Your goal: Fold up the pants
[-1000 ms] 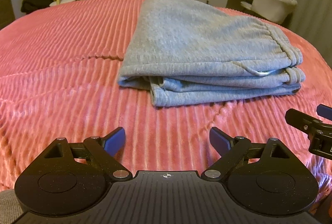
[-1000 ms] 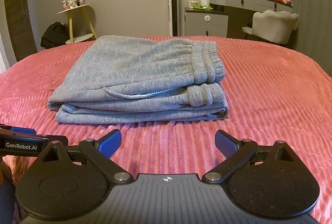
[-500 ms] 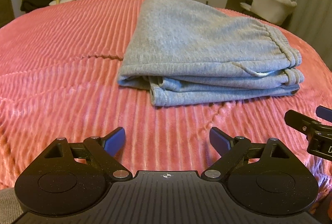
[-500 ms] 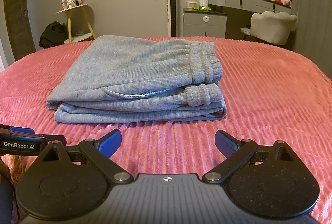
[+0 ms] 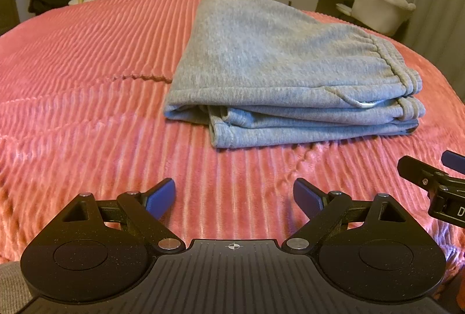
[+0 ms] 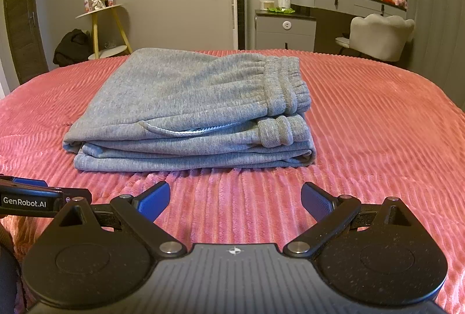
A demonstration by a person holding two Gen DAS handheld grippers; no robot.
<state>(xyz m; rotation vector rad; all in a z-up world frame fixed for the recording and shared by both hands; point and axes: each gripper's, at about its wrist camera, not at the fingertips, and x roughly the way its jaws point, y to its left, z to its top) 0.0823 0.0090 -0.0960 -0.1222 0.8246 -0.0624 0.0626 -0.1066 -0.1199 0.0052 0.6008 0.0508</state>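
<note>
Looking along the left wrist view:
Left gripper (image 5: pixel 234 195): black two-finger hand-held gripper with blue pads, jaws spread wide, nothing between them, hovering over bare bedspread.
Pants (image 5: pixel 279 67): grey knitted sweatpants folded into a thick stacked rectangle, lying flat beyond the gripper and apart from it; elastic waistband at the right end, layered edges facing the camera, a leg hem sticking out at the lower left of the stack.
Bedspread (image 5: pixel 87 81): coral-pink ribbed plush cover, a small crease running into the left side of the pants.
Right gripper (image 5: pixel 433 180): black tip with a blue pad showing at the right edge, near the bedspread and clear of the pants.
Chair (image 5: pixel 380 10): pale scalloped upholstered chair behind the bed, at right.

Right wrist view:
Right gripper (image 6: pixel 235 200): same black build with blue pads, jaws wide apart and empty, above the bedspread (image 6: pixel 377 125), short of the pants.
Pants (image 6: pixel 191 93): straight ahead, centred on the bed, waistband gathered at the right, a pocket opening showing on the front edge.
Left gripper (image 6: pixel 32 195): black finger with white lettering at the left edge, beside the right gripper.
Stool (image 6: pixel 101 23): yellow-legged round side table by the far wall, a wrapped bouquet on top.
</note>
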